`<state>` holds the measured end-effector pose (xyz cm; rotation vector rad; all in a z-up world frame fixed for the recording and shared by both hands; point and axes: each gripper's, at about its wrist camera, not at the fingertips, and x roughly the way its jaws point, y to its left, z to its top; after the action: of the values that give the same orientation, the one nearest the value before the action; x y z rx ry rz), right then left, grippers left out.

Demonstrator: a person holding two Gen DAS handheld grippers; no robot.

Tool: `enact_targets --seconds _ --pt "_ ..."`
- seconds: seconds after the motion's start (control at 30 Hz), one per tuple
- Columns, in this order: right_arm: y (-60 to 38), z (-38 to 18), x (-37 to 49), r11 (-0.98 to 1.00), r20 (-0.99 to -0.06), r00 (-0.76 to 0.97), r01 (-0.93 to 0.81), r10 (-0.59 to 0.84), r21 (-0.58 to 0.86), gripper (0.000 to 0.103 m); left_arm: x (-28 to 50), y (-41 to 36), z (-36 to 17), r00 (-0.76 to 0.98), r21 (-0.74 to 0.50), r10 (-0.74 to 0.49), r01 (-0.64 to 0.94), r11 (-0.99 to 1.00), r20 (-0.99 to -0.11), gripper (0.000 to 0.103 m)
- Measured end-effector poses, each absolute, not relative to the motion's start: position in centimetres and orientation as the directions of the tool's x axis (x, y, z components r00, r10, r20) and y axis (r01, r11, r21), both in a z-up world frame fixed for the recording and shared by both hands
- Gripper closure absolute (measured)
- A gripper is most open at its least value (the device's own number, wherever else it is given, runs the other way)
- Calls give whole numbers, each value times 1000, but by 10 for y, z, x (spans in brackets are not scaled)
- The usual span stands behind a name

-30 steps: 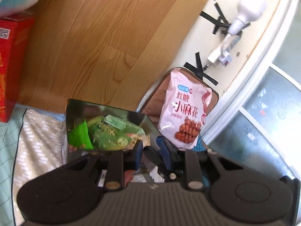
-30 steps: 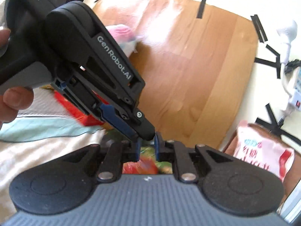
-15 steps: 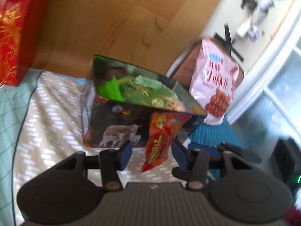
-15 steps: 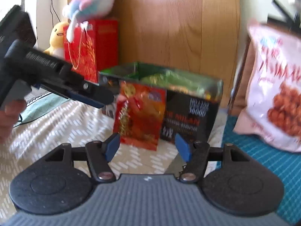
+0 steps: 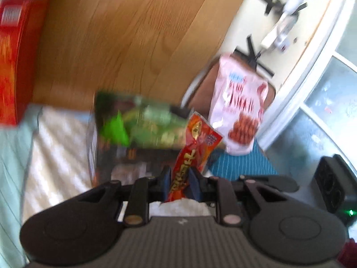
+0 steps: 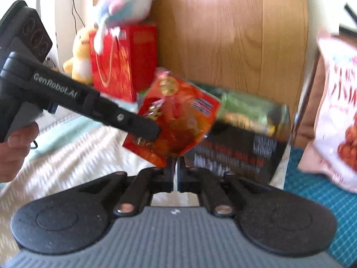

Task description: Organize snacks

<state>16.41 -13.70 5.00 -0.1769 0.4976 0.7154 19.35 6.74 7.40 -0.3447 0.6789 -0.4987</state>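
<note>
I see the left gripper (image 5: 180,184) clenched on the lower end of the red snack packet (image 5: 196,143); its fingers (image 5: 167,184) press the packet from both sides, having just been closing onto it. In the right wrist view the same red packet (image 6: 178,120) hangs tilted in the air, gripped near its lower left corner by the left gripper (image 6: 145,130), which comes in from the left with a hand (image 6: 13,147) on its grip. The right gripper (image 6: 175,174) sits just below the packet's bottom edge; its fingers have just been closing and now stand together, and I see nothing between them. Whether their tips touch the packet I cannot tell through the blur. Behind the packet stands the dark open box (image 6: 241,147) holding green packets (image 5: 154,127), resting on the bed cover (image 6: 73,156). A large pink snack bag (image 5: 239,105) leans upright to the right of the box. A red gift bag (image 6: 122,60) stands at the wooden headboard (image 5: 125,35), a plush toy (image 6: 125,2) on top of it.
</note>
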Motion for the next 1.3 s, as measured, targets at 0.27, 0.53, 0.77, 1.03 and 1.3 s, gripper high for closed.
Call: enact_targets --seconds 0.27,0.53,0.77,1.03,1.3 --pt "-127 68 212 784 -437 670 -602 600 151 91 261 95 80 713 -492 -421 121 862 -561 62" --pt "-154 53 169 807 -421 692 -546 586 226 91 213 105 74 762 -472 -395 133 871 -513 66" --pt "-178 28 105 830 -476 680 -441 557 341 89 124 67 53 742 -382 -357 147 912 -567 60" --pt "-194 15 23 872 -506 715 -340 483 352 71 47 22 18 726 -220 -235 117 968 -646 53" --pt "-194 6 -19 871 -500 728 -289 469 398 60 -3 18 19 747 -154 -138 48 987 -651 48"
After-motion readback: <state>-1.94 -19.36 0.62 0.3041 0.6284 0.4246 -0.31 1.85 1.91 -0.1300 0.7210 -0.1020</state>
